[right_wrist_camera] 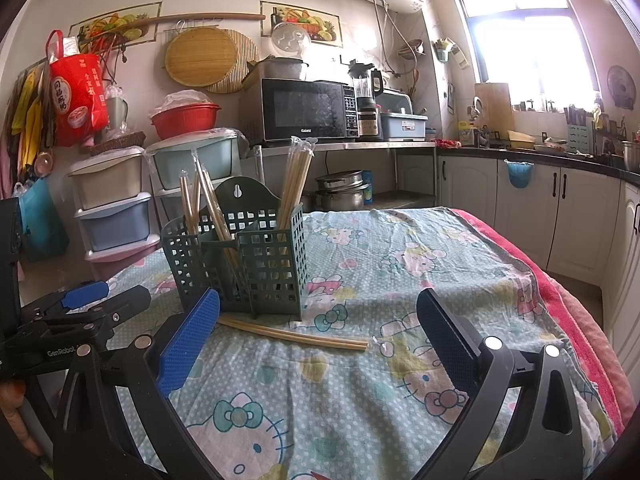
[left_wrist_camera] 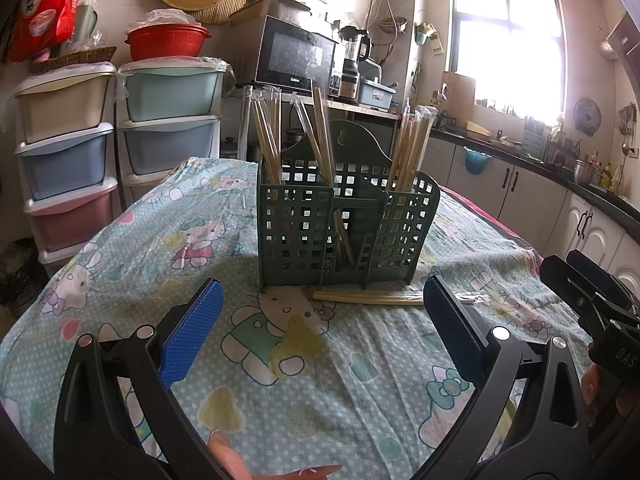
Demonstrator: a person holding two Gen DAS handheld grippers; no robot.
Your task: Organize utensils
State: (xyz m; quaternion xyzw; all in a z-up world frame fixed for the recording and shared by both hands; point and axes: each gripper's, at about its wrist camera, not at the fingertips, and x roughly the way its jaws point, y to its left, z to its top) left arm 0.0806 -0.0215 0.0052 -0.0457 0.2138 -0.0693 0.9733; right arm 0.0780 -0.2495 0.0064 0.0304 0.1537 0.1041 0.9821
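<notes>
Both grippers, left [left_wrist_camera: 320, 328] and right [right_wrist_camera: 318, 338], hover wide and empty over a cartoon-cat tablecloth [right_wrist_camera: 400, 264]. One wrapped chopstick pair [right_wrist_camera: 296, 334] lies before the green holder [right_wrist_camera: 240, 264] (others stand inside); beyond, drawers [left_wrist_camera: 64, 156], microwave [right_wrist_camera: 306, 110], window [right_wrist_camera: 524, 20].

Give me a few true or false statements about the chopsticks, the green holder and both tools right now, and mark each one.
1. A wrapped chopstick pair lies on the tablecloth in front of the green holder. True.
2. The left tool grips chopsticks. False: it is open and empty.
3. The right tool is open. True.
4. The holder lies tipped over. False: it stands upright with chopsticks inside.
</notes>
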